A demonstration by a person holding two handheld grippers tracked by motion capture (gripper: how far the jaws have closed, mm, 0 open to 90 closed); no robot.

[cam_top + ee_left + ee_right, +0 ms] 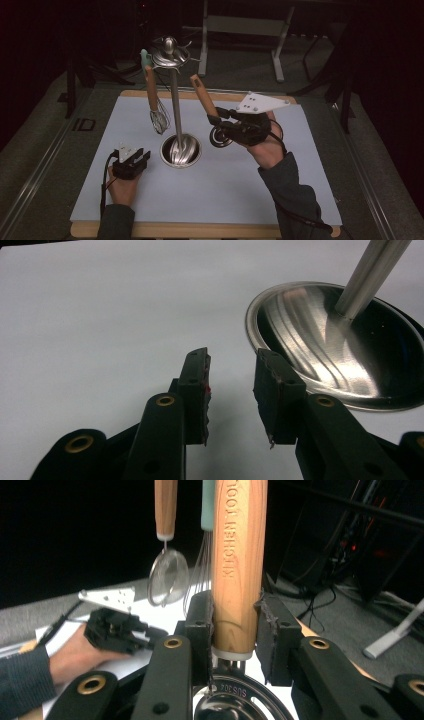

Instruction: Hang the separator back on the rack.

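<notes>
The stand (176, 107) rises from its round steel base (181, 150) at the middle of the table (210, 195), and its pole blocks any straight pass across the centre. From its top hang a whisk (158, 112) and a small strainer (167, 577), both dangling on the left side of the pole, so the gap between pole and whisk is narrow. Your right gripper (216, 122) holds a wooden-handled utensil (202, 97) tilted up just right of the pole, near the top hooks. Your left gripper (131, 162) rests just beside the base, jaws apart with nothing between them. The near edge, both near corners and the far right corner give you open room.
</notes>
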